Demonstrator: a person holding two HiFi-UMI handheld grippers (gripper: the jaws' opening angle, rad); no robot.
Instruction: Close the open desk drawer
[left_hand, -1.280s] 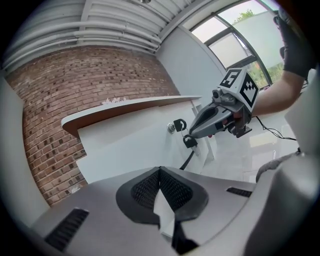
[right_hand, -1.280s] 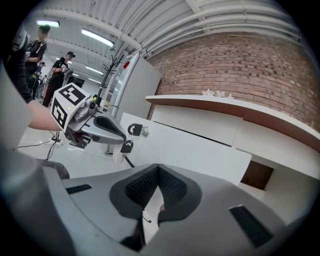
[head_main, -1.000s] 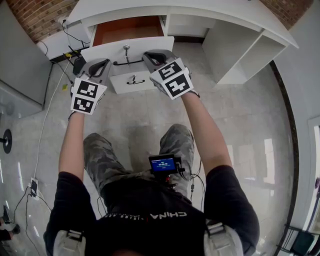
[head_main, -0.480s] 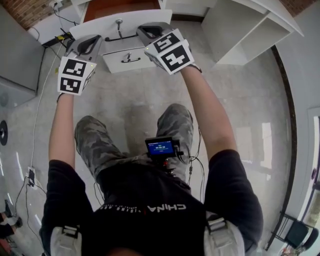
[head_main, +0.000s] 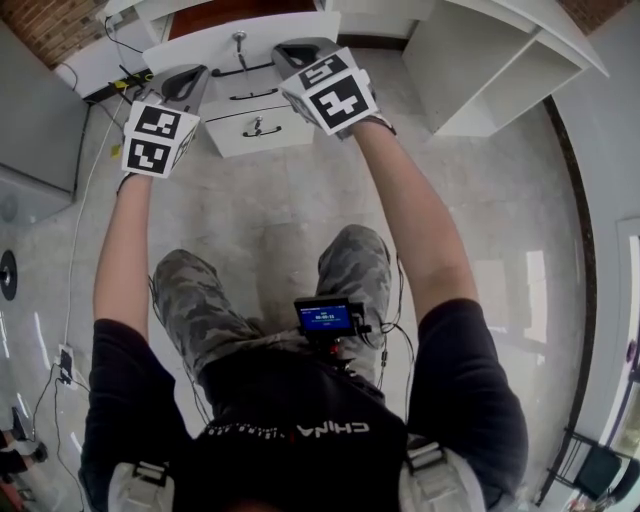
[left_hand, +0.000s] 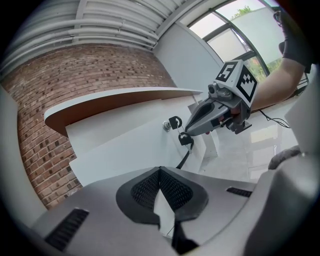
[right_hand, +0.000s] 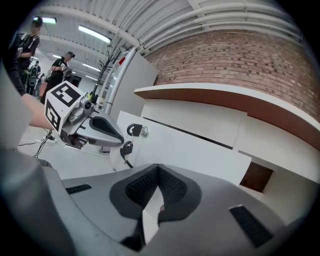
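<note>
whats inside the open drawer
Only a strip of bare brown bottom shows inside the drawer, with nothing on it. The rest runs back under the desktop, unseen.

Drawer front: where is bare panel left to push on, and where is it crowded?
Bare white panel on the drawer front lies left of the key, before the left gripper, and right of it, before the right gripper. The middle is crowded: key, black handle.
</note>
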